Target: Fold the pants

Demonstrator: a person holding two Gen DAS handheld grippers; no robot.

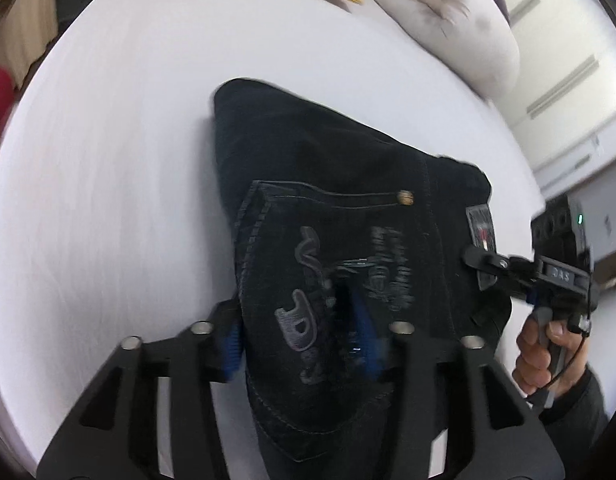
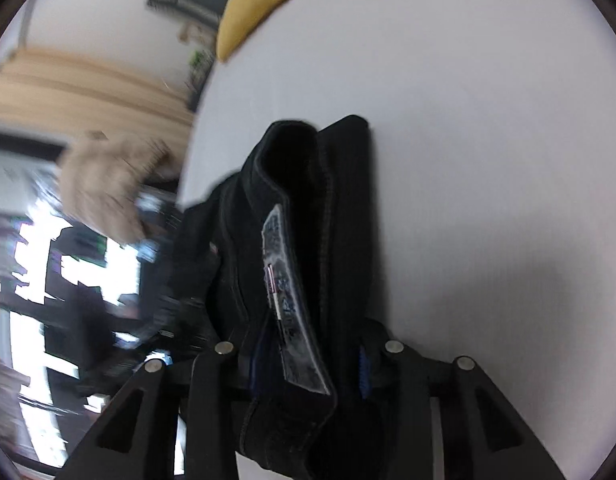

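Final fold down on bed: both tools, left and right, part-open, pants between pads, grip unclear; next, withdraw clear.

Pants: dark matt denim, embroidered pocket, metal rivet. Bed: smooth white cloth. Tongs: matt black plastic.
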